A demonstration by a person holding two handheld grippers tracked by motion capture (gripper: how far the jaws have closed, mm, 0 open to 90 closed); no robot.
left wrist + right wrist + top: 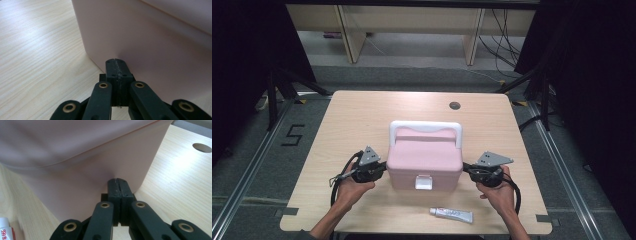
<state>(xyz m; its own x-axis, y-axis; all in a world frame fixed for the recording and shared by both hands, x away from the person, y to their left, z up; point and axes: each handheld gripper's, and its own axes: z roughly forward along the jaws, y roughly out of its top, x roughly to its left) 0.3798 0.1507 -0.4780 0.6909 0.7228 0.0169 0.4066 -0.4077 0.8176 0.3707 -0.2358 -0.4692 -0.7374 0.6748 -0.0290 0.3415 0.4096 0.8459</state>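
While my forearms come in from the near edge of the table (342, 107), a small white tube (451, 214) lies closest to me, on the wood just ahead of my right hand (499, 192) and well in front of the box. My left hand (352, 186) holds the left gripper (383, 167) at the left wall of the pink box (425, 161), and in the left gripper view its two black jaws are pressed flat together with nothing between them, their tips (116, 61) touching or almost touching the pink wall near its front corner. My right gripper (466, 169) mirrors it on the other wall; in the right gripper view its jaws are likewise closed on themselves, tips (118, 180) right against the box's side below the lid seam, with the tube's end at the lower left. The box sits between the two grippers, near the middle of the table and somewhat toward me, lid down, a white latch (423, 182) on its front face and a white handle (426, 127) lying back across the lid. Farther off, a round dark hole (454, 105) sits in the tabletop near the far edge.
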